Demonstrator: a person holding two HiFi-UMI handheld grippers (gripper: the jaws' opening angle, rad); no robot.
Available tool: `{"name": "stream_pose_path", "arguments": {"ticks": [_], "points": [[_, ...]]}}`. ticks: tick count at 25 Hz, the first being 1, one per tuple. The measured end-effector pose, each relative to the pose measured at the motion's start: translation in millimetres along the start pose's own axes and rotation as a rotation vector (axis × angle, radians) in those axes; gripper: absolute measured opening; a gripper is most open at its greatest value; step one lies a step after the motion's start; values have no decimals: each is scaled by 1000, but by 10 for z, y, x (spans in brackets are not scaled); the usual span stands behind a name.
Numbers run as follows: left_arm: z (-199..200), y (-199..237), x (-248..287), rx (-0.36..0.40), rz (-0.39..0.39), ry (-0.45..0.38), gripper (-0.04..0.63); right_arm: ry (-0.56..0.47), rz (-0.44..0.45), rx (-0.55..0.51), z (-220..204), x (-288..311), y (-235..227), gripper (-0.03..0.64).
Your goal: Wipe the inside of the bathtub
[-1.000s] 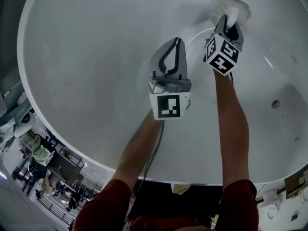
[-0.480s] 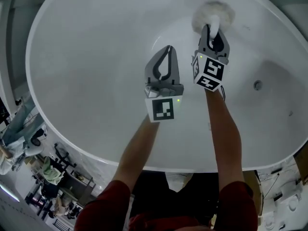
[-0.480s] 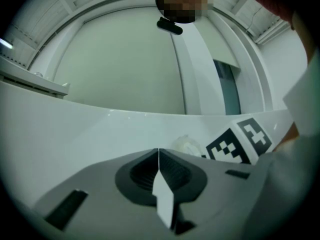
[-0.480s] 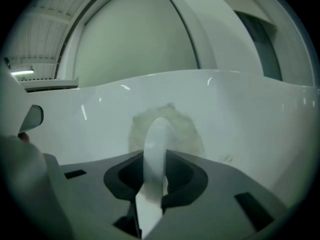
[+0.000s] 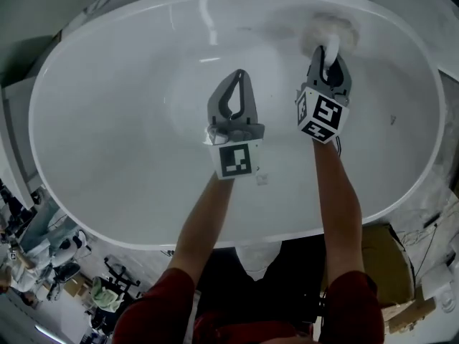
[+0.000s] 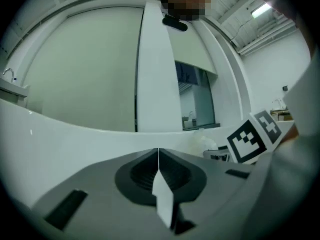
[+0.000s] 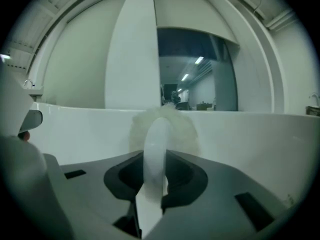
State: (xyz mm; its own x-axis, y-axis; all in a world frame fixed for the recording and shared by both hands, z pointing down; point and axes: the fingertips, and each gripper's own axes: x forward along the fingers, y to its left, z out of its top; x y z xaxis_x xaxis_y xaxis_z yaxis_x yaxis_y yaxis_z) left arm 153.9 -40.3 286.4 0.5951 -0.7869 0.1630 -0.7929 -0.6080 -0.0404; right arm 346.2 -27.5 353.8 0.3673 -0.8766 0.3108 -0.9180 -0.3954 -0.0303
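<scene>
Bathtub: a white oval tub point(image 5: 122, 127) fills the head view below me, and both my grippers reach in over its basin.
Left gripper: my left gripper point(image 5: 238, 74) is held over the middle of the basin and points at the far wall. Its own view point(image 6: 158, 156) shows the jaws pressed together tip to tip with nothing between them.
Right gripper: my right gripper point(image 5: 329, 49) is clamped on the white handle point(image 7: 156, 144) of a scrubber, which stands upright between the jaws.
Scrubber: its round, fluffy white head point(image 5: 330, 29) sits just past my jaw tips. It appears to rest against the far inner wall, just under the rim. In the right gripper view the fluffy head point(image 7: 186, 128) rises behind the handle in front of that wall.
Spacing: the two grippers are side by side, near each other but apart, and the right one reaches farther across.
Arms: my bare forearms run down to red sleeves point(image 5: 161, 303) at the near edge of the tub.
</scene>
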Motion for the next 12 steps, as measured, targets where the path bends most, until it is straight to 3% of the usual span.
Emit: {"name": "stream_pose_path", "arguments": {"ticks": [6,12], "points": [[174,-1220,369,7,-108,-7,15,-36,-112,8,235,-101,-1386,91],[210,-1824,638,47,-188,8,15,-29,-146,12,325,123,-1942,91]]}}
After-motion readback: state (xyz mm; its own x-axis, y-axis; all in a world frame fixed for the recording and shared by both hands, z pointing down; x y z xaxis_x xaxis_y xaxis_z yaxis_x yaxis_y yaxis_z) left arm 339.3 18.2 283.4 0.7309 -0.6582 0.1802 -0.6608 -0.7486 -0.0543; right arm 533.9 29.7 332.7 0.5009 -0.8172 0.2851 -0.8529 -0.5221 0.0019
